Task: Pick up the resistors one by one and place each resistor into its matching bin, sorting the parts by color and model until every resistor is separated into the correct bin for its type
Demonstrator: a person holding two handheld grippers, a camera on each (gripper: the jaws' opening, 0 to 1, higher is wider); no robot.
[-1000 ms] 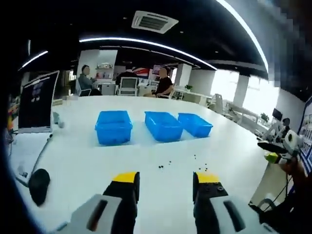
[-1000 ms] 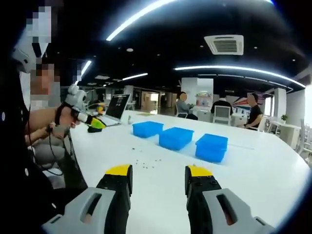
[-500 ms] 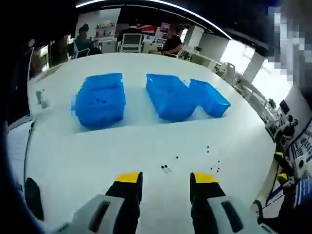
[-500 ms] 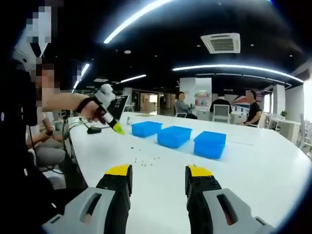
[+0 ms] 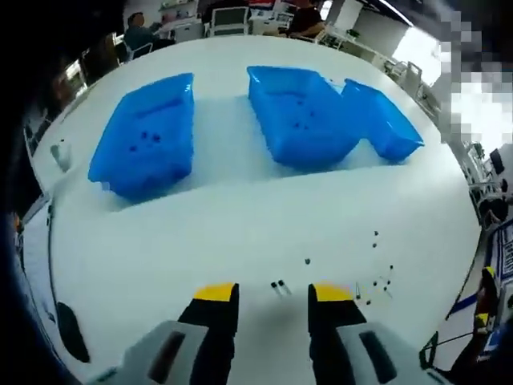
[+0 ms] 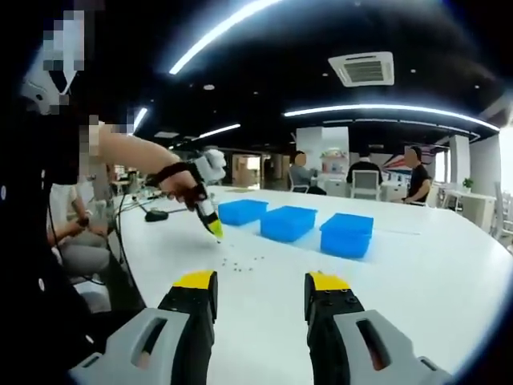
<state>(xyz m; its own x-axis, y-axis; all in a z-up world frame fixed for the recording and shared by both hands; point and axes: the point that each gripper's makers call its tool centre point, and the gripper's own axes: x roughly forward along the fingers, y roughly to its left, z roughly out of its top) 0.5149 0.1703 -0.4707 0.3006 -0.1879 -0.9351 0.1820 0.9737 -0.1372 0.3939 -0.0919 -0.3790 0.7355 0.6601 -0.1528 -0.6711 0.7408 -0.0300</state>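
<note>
White table [image 5: 200, 233]: left gripper [image 5: 272, 295], jaws spread, hovers above a resistor pair [image 5: 278, 285]. Right gripper [image 6: 258, 282] also spread, idle. Next, probably: lower, pinch one, then carry it to its blue bin [image 5: 144, 148].

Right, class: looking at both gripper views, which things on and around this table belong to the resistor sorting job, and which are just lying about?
Part of the job:
- loose resistors scattered on the table
- three blue bins, some parts already inside
- left gripper, jaws apart, right above the resistors
- right gripper, jaws apart

Just lying about:
- black mouse
- chairs in the background
</note>
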